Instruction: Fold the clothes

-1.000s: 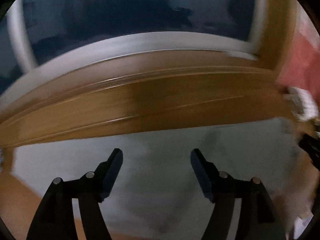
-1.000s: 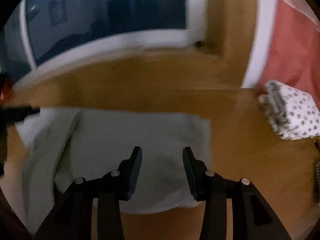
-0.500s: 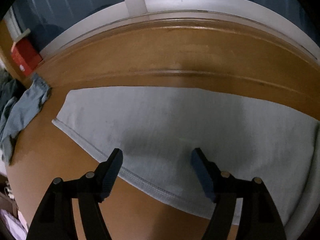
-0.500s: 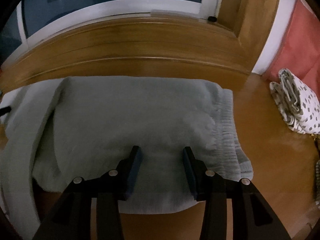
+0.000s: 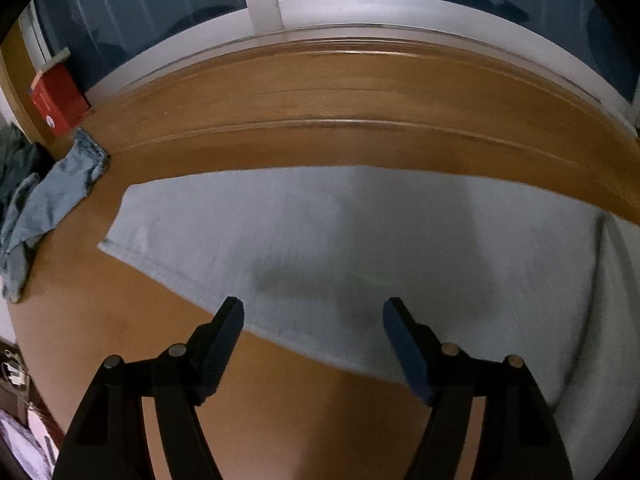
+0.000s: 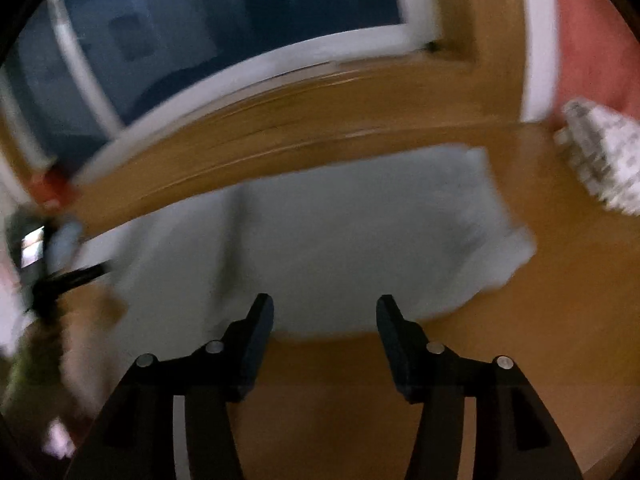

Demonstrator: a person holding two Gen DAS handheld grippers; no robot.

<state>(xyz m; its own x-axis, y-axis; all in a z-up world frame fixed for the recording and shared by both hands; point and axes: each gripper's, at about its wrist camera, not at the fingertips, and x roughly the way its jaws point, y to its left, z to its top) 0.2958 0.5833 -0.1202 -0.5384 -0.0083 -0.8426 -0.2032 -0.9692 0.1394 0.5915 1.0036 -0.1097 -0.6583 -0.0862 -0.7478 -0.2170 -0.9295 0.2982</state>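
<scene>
No readable writing anywhere: only a pale round mark on the red box (image 5: 58, 98), too small to make out.

Pale grey garment (image 5: 360, 248) spread flat on the wooden surface (image 5: 100, 344), far edge running close along the raised wooden ledge (image 5: 340, 92) under the window. Left end cut at a slant, hem seen as a pale line down to the near edge. Gathered band at the right end (image 6: 492, 216), blurred in the right wrist view.

Left gripper (image 5: 313, 322) spread wide, nothing between the fingers, tips poised over the near hem. Right gripper (image 6: 325, 314) likewise parted and empty, tips at the near edge of the garment; contact with the cloth impossible to judge.

Open wood in front of the near hem under both grippers, and a bare strip to the right of the gathered end before a folded white patterned cloth (image 6: 604, 152) against a red backdrop. At far left, a crumpled blue garment (image 5: 48, 204) lying apart from the grey 1, beside the red box in the corner.
</scene>
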